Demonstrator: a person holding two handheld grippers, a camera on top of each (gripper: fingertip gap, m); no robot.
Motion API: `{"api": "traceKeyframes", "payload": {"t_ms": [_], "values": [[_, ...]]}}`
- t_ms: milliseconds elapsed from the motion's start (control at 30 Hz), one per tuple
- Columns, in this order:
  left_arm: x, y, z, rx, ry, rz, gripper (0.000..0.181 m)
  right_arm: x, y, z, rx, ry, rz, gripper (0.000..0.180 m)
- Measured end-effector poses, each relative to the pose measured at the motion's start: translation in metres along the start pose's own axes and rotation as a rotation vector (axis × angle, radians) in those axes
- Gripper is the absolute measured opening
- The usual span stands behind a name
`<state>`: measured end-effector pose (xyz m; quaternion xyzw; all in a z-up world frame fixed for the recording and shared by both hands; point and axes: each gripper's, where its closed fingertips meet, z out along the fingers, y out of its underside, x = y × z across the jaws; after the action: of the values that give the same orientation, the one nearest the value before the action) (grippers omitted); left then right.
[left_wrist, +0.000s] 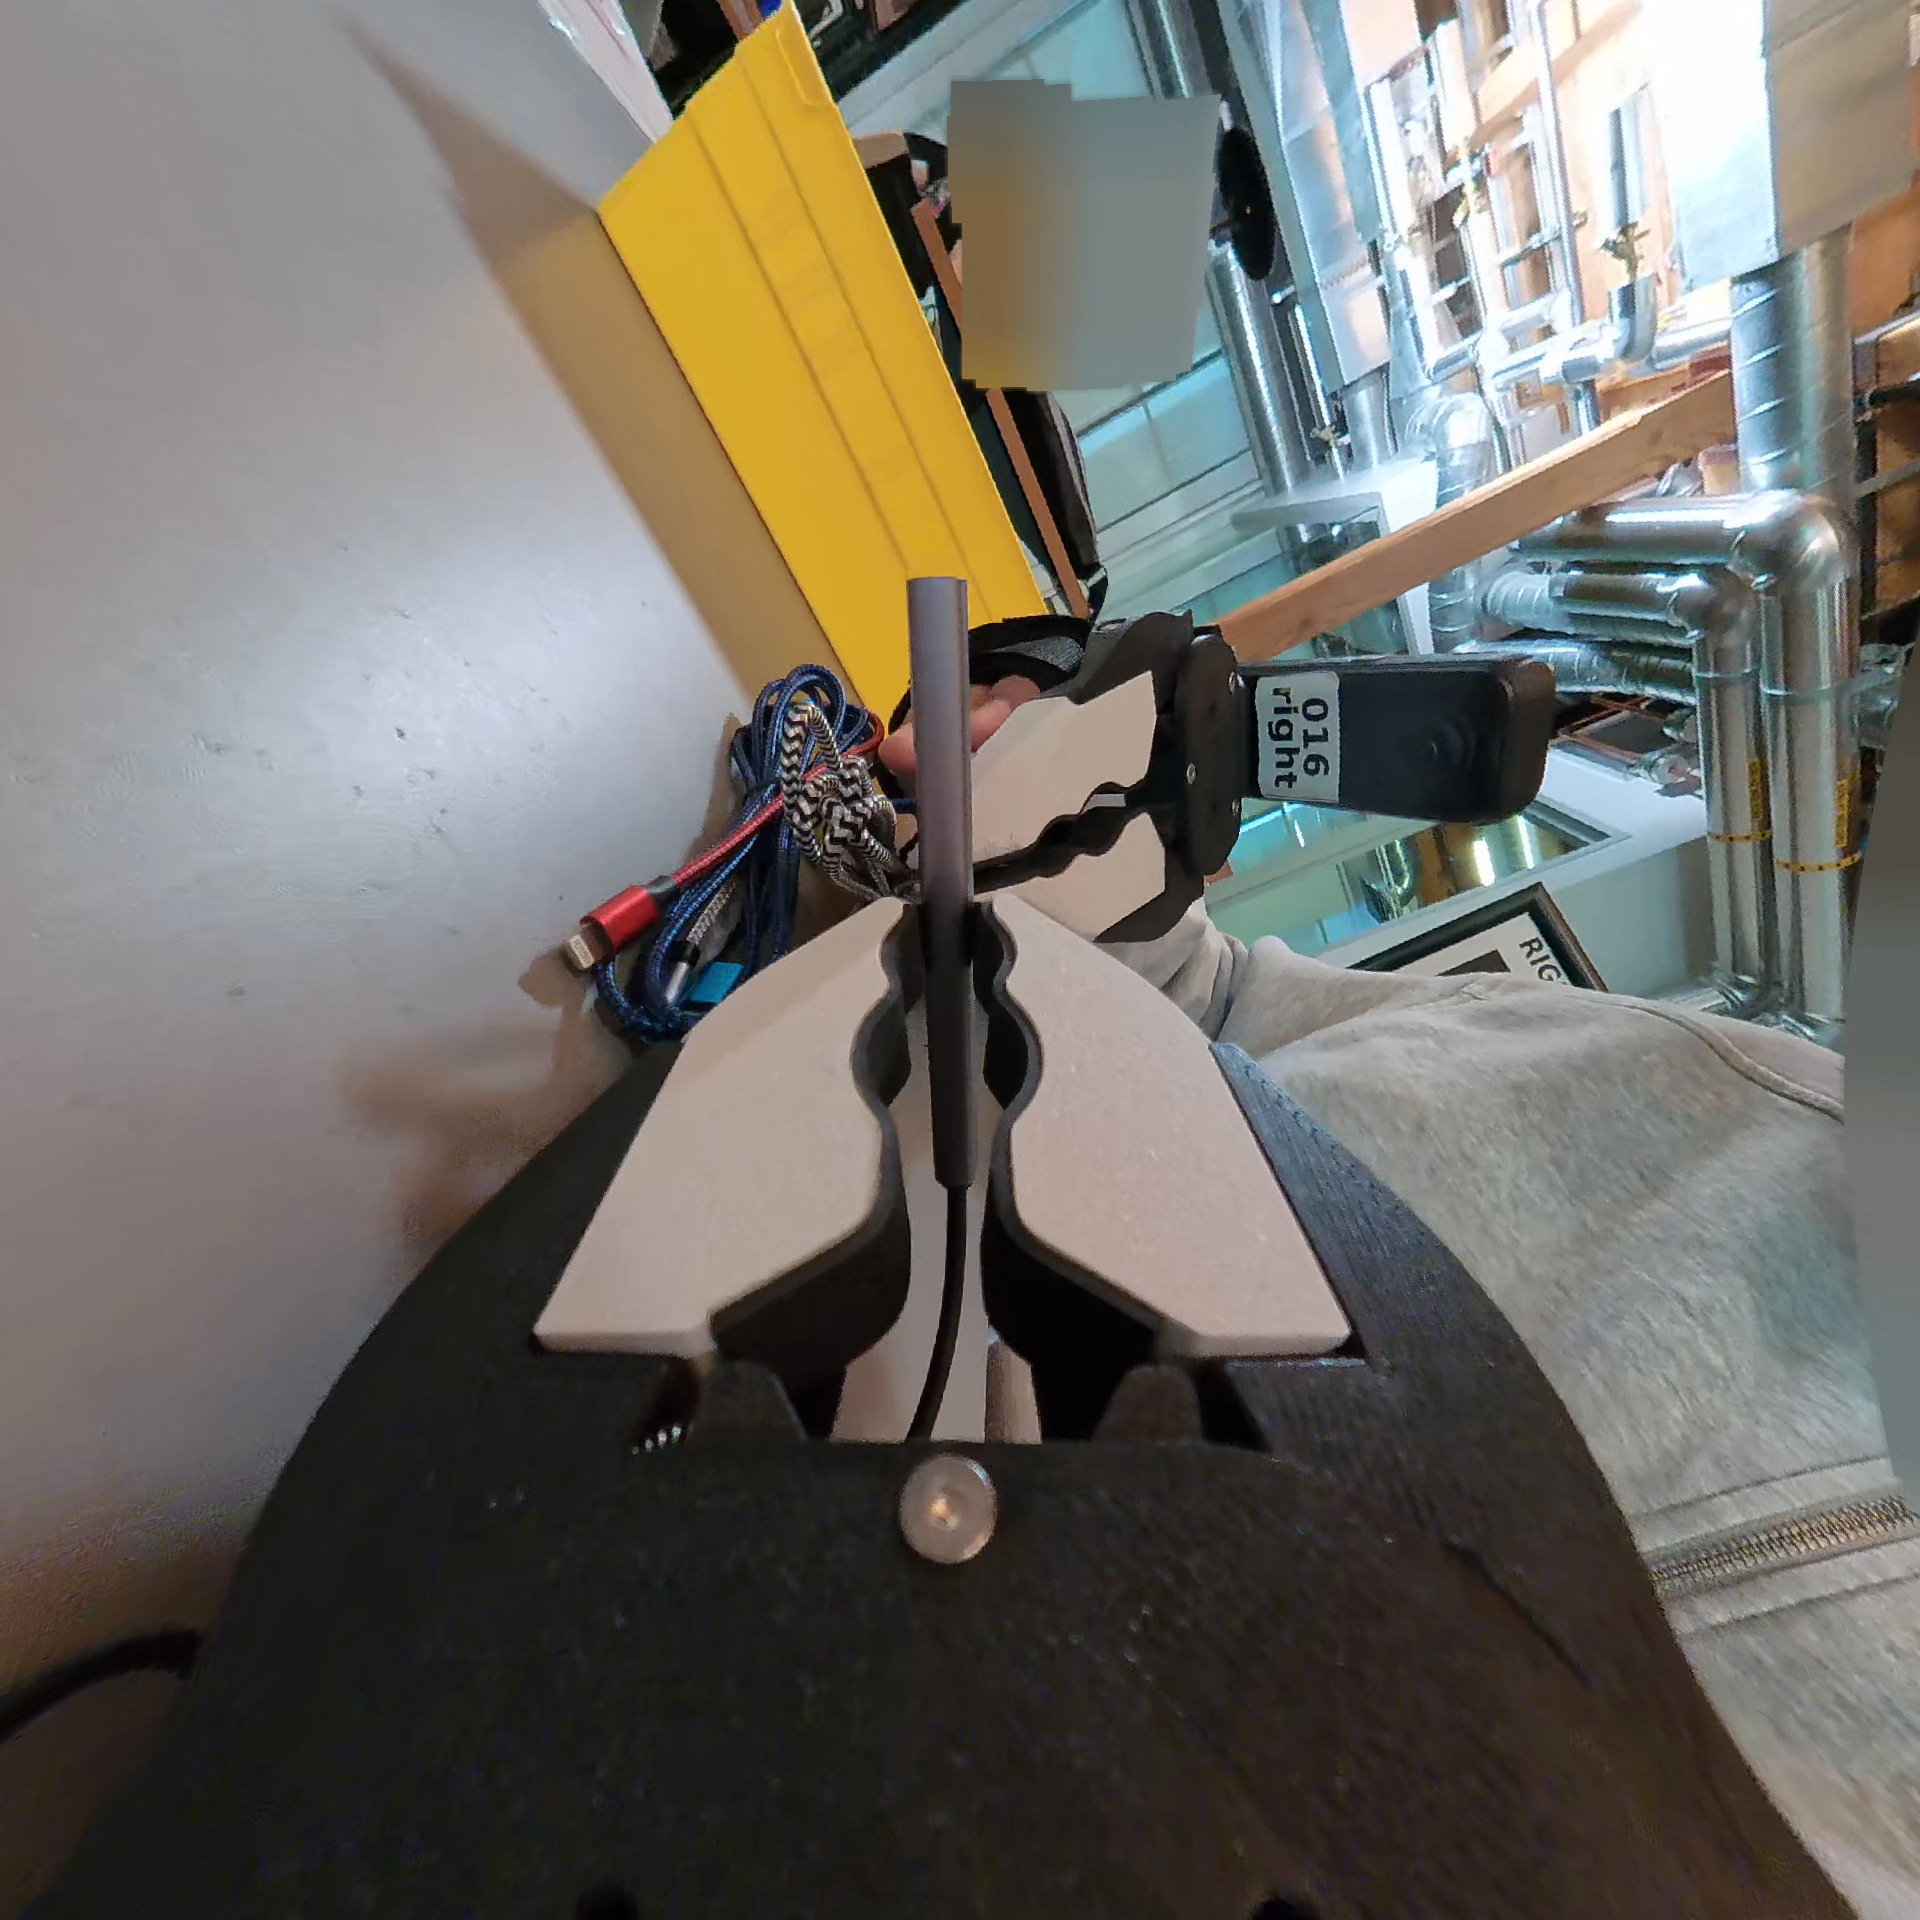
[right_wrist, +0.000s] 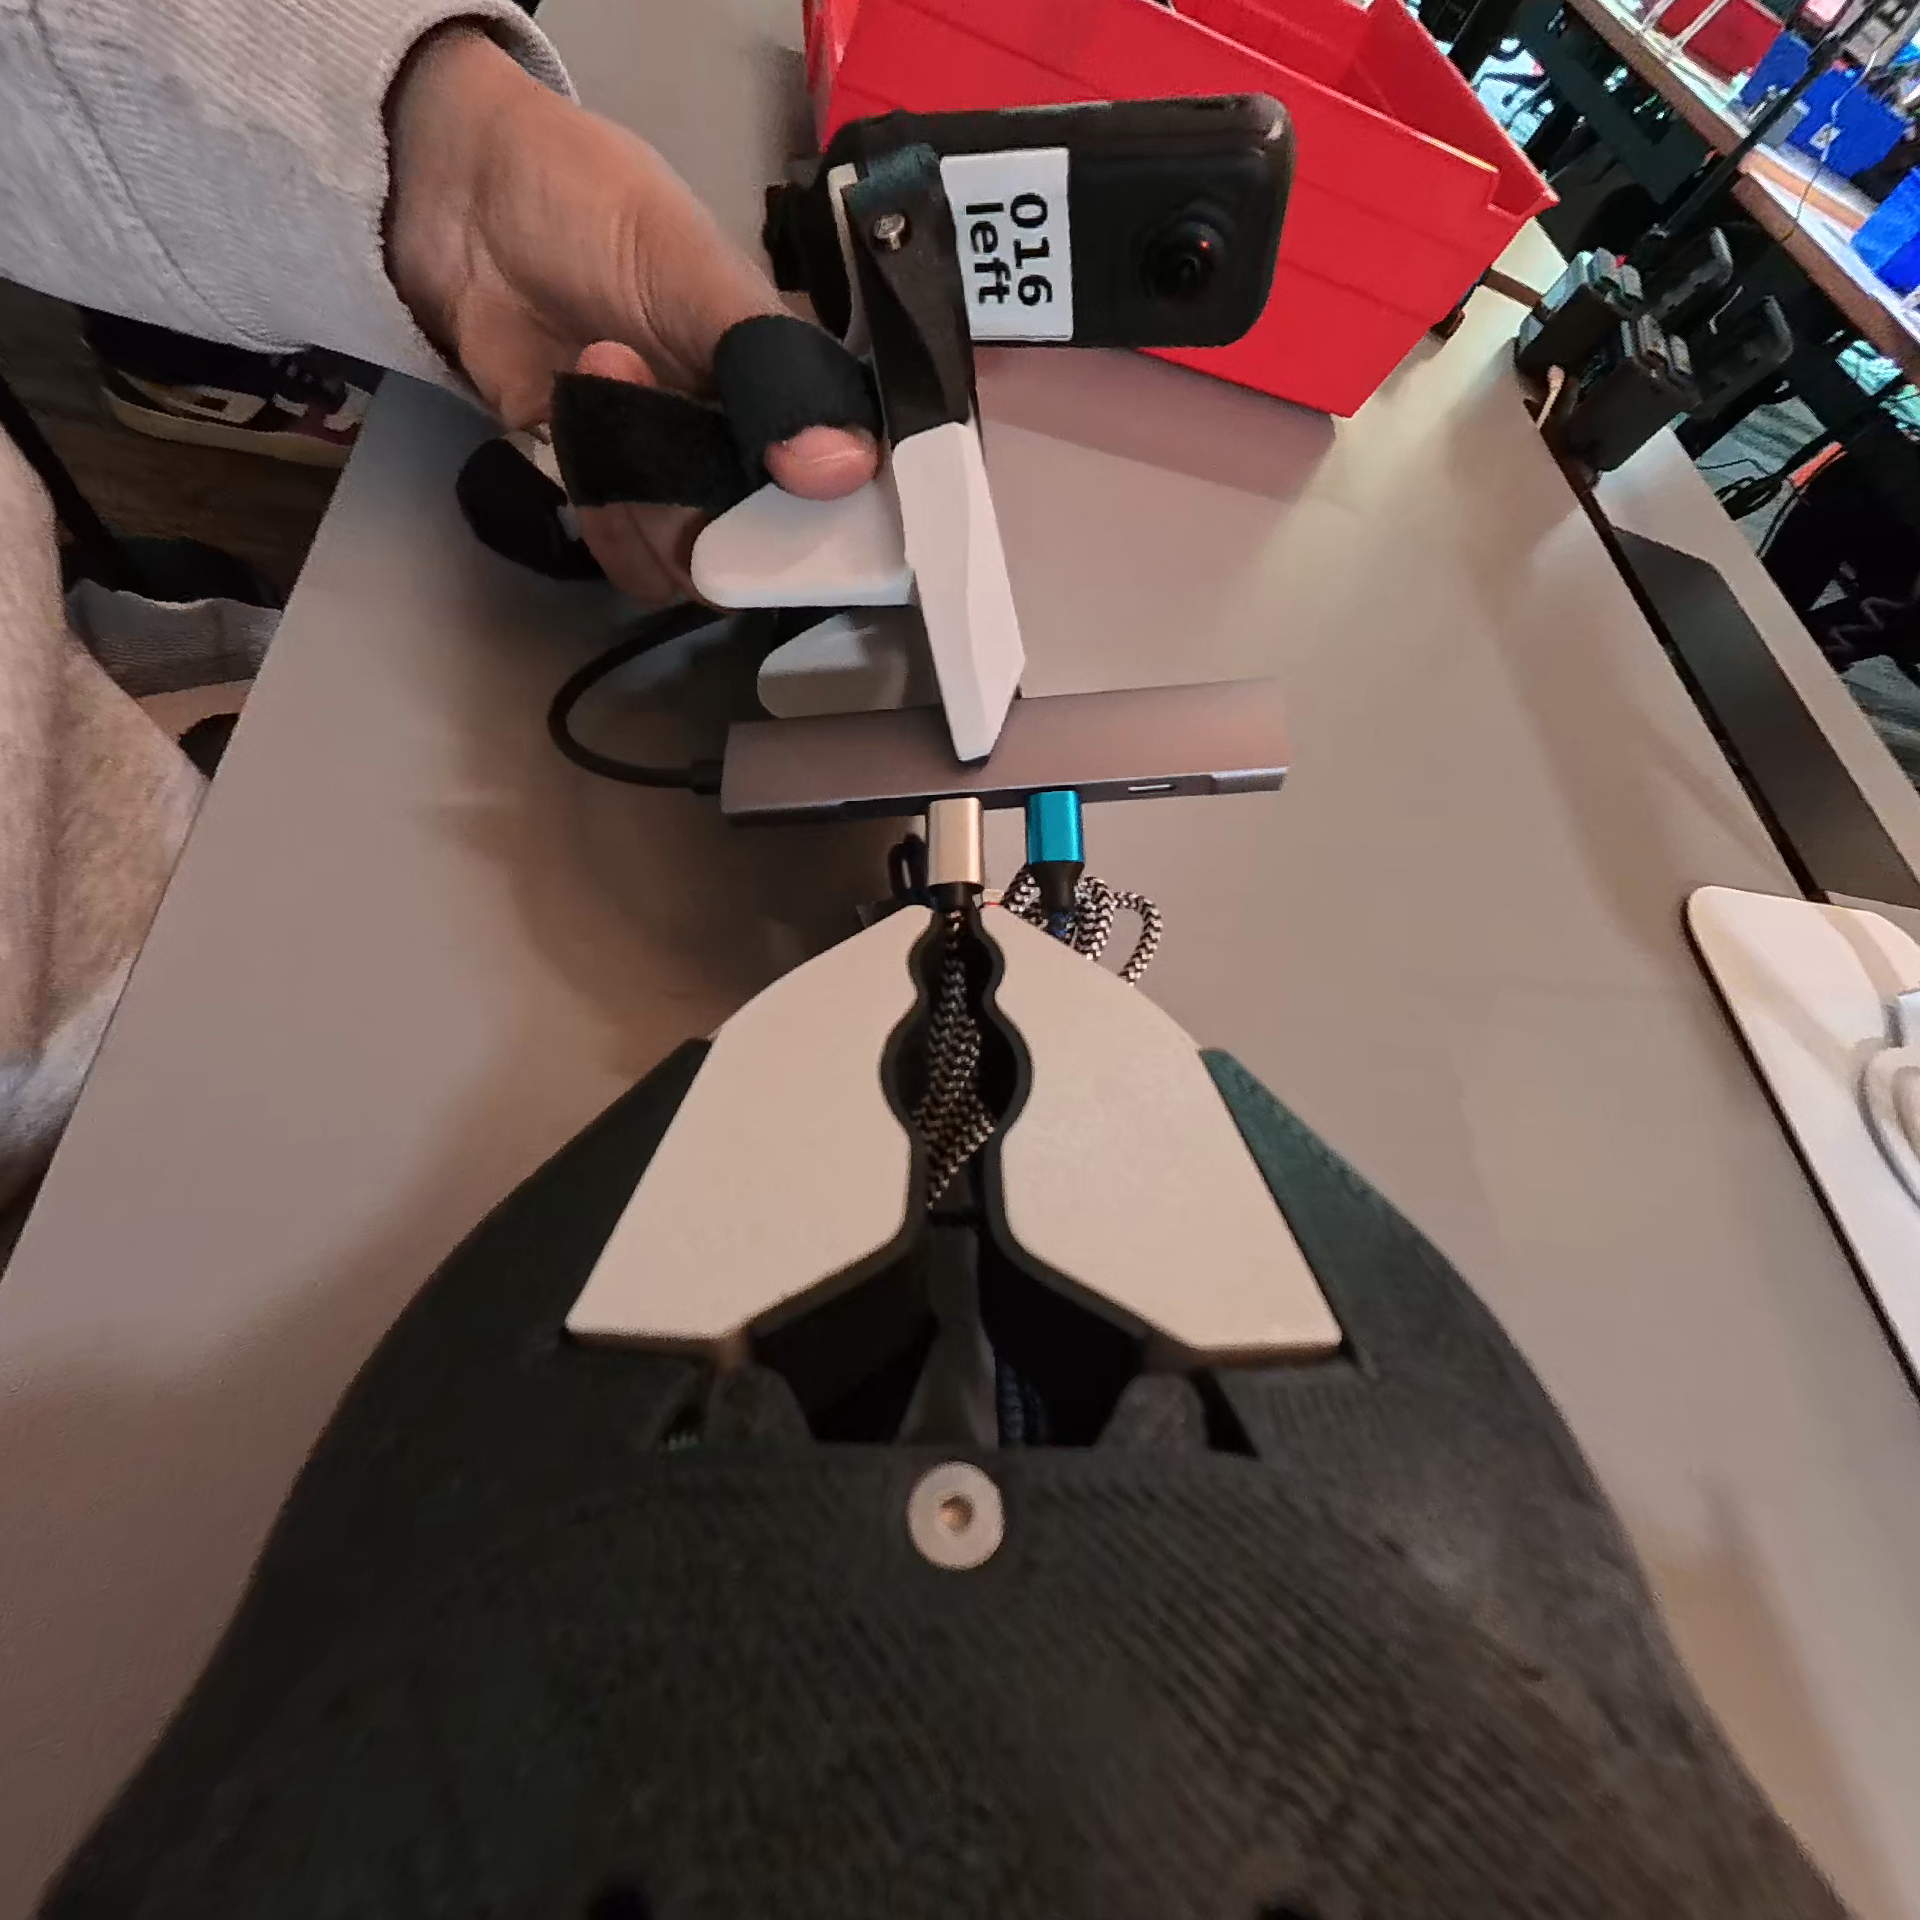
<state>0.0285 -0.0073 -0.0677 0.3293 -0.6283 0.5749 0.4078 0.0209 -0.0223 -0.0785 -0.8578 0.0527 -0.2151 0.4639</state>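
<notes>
Grey hub (right_wrist: 1039, 753) pinched edgewise by left tool (left_wrist: 945, 925), braced on desk (right_wrist: 1351, 987); right tool (right_wrist: 958, 920) clamps braided cable (right_wrist: 951, 1081) behind silver plug (right_wrist: 954, 842).

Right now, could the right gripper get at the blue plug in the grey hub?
Probably not yet: the right gripper is shut on the braided cable of the silver plug. The blue plug sits unblocked beside it.

One grey hub (right_wrist: 1039, 764), two plugs in its side: one silver (right_wrist: 954, 844), one blue (right_wrist: 1054, 844); one red bin (right_wrist: 1351, 208) behind the hub
</notes>
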Motion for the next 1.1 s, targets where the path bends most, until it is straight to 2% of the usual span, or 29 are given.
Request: {"api": "traceKeyframes", "payload": {"t_ms": [467,567,700,867,967,1100], "values": [[0.001,-0.006,-0.001,0.043,0.006,0.032,0.009,0.003,-0.001,0.0,0.005,0.018,0.005,0.003],[-0.001,-0.011,-0.003,0.08,-0.001,0.018,0.013,-0.002,-0.002,0.002,0.0,-0.002,-0.006,0.003],[-0.001,-0.011,-0.003,0.081,0.005,-0.001,0.009,-0.003,0.0,0.005,-0.019,0.017,-0.044,0.003],[-0.002,-0.013,-0.003,0.09,-0.003,0.005,0.009,-0.001,0.001,0.004,0.001,-0.006,0.021,0.004],[-0.003,-0.015,-0.004,0.106,-0.006,-0.007,0.009,0.002,-0.009,-0.002,0.071,-0.05,0.121,0.013],[-0.005,-0.018,-0.005,0.123,-0.006,-0.017,0.009,0.023,-0.041,-0.024,0.242,-0.049,0.253,0.013]]}}
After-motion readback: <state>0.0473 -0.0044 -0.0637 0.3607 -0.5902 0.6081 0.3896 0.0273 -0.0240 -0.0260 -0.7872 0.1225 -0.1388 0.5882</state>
